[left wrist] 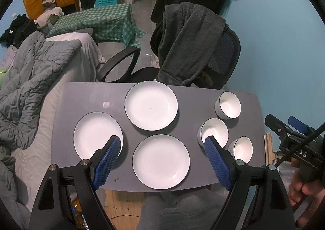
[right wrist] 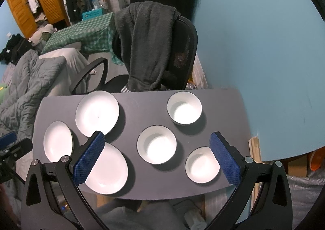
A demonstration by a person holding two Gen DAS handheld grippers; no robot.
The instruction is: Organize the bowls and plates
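Note:
Three white plates lie on the grey table point(left wrist: 81, 96): a far plate point(left wrist: 151, 105), a left plate point(left wrist: 95, 134) and a near plate point(left wrist: 161, 162). Three white bowls stand on the right side: a far bowl point(right wrist: 184, 107), a middle bowl point(right wrist: 156, 144) and a near bowl point(right wrist: 201, 165). My left gripper point(left wrist: 162, 140) hangs open above the near plate, holding nothing. My right gripper point(right wrist: 156, 138) is open above the middle bowl, empty too. In the left wrist view the right gripper's body point(left wrist: 292, 134) shows at the right edge, held by a hand point(left wrist: 300, 189).
A black office chair point(left wrist: 221, 57) draped with a dark fleece point(left wrist: 182, 43) stands behind the table's far edge. A bed with a grey duvet point(left wrist: 30, 79) runs along the left. The blue wall point(right wrist: 264, 47) is close on the right. A knee in grey cloth point(left wrist: 182, 211) is below the near edge.

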